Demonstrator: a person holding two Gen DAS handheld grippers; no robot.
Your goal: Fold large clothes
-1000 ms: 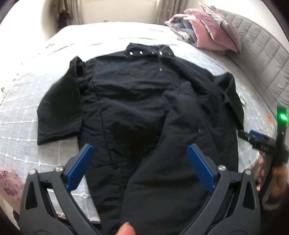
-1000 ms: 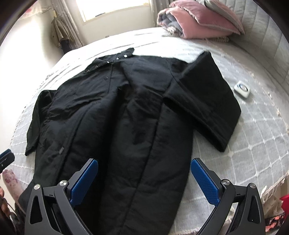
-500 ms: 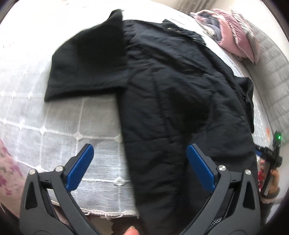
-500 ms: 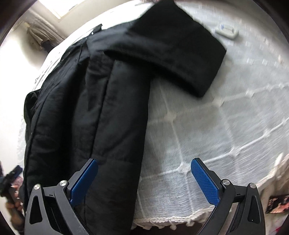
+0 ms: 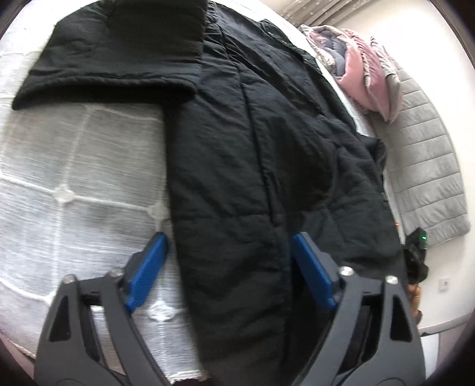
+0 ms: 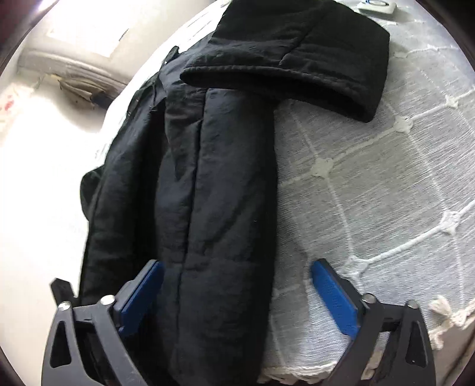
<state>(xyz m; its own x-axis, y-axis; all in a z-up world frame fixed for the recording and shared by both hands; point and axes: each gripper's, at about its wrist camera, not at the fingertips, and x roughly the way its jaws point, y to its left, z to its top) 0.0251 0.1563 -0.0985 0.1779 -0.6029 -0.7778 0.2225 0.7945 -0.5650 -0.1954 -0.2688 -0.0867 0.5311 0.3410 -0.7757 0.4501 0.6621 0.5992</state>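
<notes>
Left view: pink pillows [image 5: 365, 68], right view: white remote [image 6: 377, 6]

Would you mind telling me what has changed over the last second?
Both grippers dropped toward the coat's hem corners. The left gripper and right gripper have just been closing, each straddling a side edge of the hem without pinching it yet. The coat stayed flat on the bedspread.

black coat [image 5: 237, 166] flat on bed [image 5: 59, 190] | left tool [image 5: 228, 267] closing, straddling coat's side edge
</notes>
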